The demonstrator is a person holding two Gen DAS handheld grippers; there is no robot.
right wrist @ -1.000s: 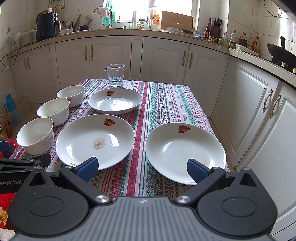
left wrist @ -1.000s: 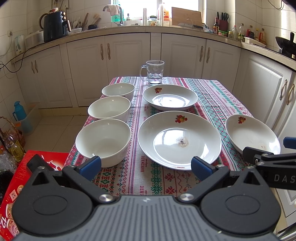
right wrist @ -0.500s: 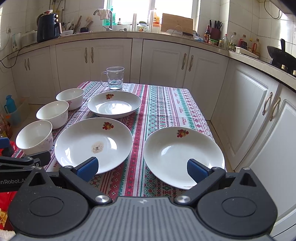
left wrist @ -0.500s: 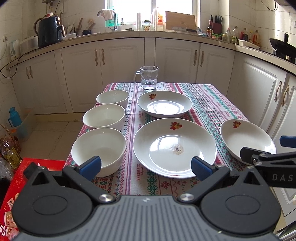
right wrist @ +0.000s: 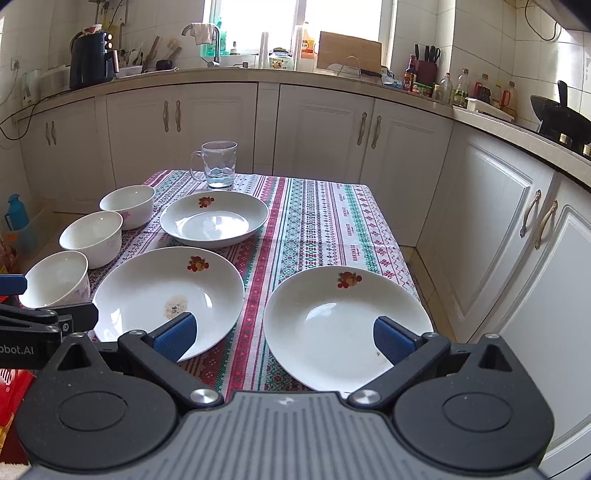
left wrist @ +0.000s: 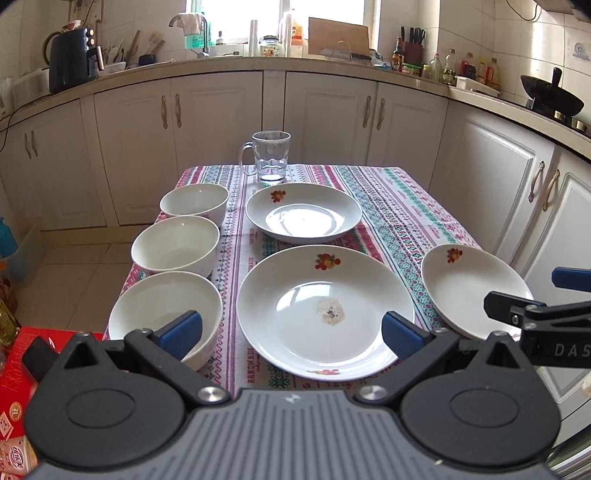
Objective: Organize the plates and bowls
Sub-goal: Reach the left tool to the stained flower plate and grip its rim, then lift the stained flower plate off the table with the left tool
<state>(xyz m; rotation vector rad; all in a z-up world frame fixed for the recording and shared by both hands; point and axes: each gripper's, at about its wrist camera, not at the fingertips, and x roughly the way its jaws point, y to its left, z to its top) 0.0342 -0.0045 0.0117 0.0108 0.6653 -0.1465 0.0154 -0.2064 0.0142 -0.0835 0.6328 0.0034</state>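
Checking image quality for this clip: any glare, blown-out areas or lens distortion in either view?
Left wrist view: window blown out, glare patches on the far plate, counter edge bowed by the fisheye. Right wrist view: same overexposed window, reflections on the near plate, cabinets curved; both sharp.

Glossy ceramic plates (left wrist: 325,310); woven cloth tablecloth (left wrist: 399,221); clear glass mug (left wrist: 269,157).

Bright daylight from the window (left wrist: 236,16) glares off plates; sharp focus, fisheye-bent edges.
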